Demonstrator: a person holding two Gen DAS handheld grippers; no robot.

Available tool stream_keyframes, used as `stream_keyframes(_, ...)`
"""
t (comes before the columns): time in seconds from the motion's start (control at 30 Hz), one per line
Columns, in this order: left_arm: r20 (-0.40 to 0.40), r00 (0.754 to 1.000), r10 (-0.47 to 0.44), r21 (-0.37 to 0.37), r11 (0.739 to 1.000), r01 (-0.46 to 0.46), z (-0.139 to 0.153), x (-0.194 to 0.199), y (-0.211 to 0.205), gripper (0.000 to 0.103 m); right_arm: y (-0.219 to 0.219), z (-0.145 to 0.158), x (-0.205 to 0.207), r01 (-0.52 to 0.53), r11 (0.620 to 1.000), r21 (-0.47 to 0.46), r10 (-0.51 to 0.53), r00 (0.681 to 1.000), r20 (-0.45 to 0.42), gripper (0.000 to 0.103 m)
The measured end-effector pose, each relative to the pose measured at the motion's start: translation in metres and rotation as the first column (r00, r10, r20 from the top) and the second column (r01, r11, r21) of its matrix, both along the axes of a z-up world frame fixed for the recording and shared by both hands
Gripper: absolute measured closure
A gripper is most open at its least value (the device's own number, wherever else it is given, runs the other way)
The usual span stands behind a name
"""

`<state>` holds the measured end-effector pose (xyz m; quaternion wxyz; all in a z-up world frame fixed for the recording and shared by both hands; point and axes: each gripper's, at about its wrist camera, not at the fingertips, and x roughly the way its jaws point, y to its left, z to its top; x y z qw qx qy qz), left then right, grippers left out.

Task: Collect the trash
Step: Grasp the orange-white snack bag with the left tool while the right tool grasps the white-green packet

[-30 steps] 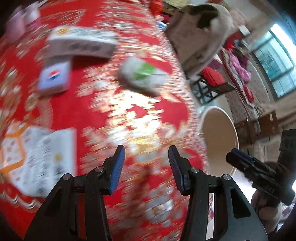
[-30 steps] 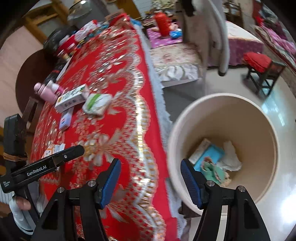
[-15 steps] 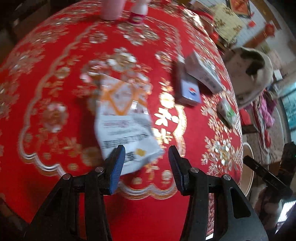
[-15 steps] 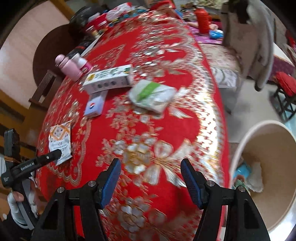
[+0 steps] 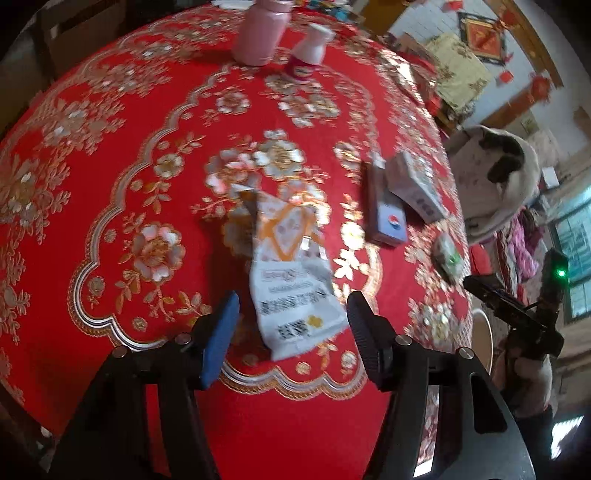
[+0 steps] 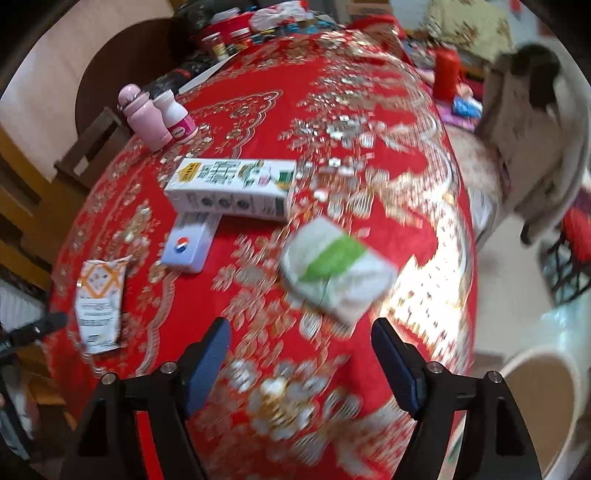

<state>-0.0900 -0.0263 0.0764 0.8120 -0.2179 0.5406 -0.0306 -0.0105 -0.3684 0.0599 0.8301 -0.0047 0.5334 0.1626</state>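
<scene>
**Both grippers lined up on table trash, nothing gripped yet**

Left gripper (image 5: pixel 291 328) hangs w/ jaws spread wide at the near edge of the red tablecloth (image 5: pixel 110 155). The torn white-and-orange snack wrapper (image 5: pixel 291 273) lies flat on the cloth, its near end between the fingers, so prob. the next pick; whether the tips touch the cloth is hard to tell, view is blurred.

Right gripper (image 6: pixel 301 350) is also spread and empty, aimed at the white-and-green tissue pack (image 6: pixel 338 273), which sits on the cloth just beyond its tips. The beige bin (image 6: pixel 543 398) stands off the table on the floor, to the right of that pack, so drops go that way.

Other stuff rel. to the wrapper: Pepsi-logo box (image 5: pixel 386 214) and long white carton (image 5: pixel 415 186) to its right, touching each other; pink bottle (image 5: pixel 260 31) and small white bottle (image 5: pixel 308 51) far beyond it, upright, likely not trash. Nothing lies between the wrapper and the left fingers; approach looks clear. A flat wrapper may need an edge pinch.
</scene>
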Motion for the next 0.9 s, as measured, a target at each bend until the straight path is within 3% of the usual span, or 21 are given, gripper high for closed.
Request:
stream_keyframes(0.3,-0.048,0.998,0.037,-0.056,0.998,-0.039,-0.027,0.022,0.004,0.041,0.011,-0.014,0.032,-0.153,0.971,-0.183,0.156,0.988,0.004,0.025)
stream_keyframes(0.47,-0.067,0.998,0.002,-0.049,0.999,-0.005,-0.038,0.039,-0.006,0.041,0.013,-0.026,0.042,-0.168,0.966,-0.197,0.167,0.986,-0.017,0.025)
stream_keyframes(0.73,-0.059,0.998,-0.034,0.017,0.999,0.035,-0.041,0.05,-0.019,0.041,0.008,-0.036,0.048,-0.095,0.988,-0.124,0.093,0.995,-0.026,0.025)
stream_keyframes(0.8,-0.058,0.997,-0.045,0.035,0.998,0.047,-0.041,0.051,-0.021,0.042,0.007,-0.035,0.046,-0.066,0.991,-0.118,0.066,0.998,-0.008,0.033)
stream_keyframes(0.83,-0.057,0.997,-0.053,0.046,0.997,0.056,-0.04,0.05,-0.023,0.043,0.005,-0.034,0.044,-0.047,0.993,-0.113,0.047,0.999,-0.001,0.042)
stream_keyframes(0.9,-0.065,0.996,-0.065,0.057,0.996,0.069,-0.042,0.051,-0.025,0.076,0.002,-0.031,0.041,-0.013,0.996,-0.093,0.013,1.0,-0.003,0.053)
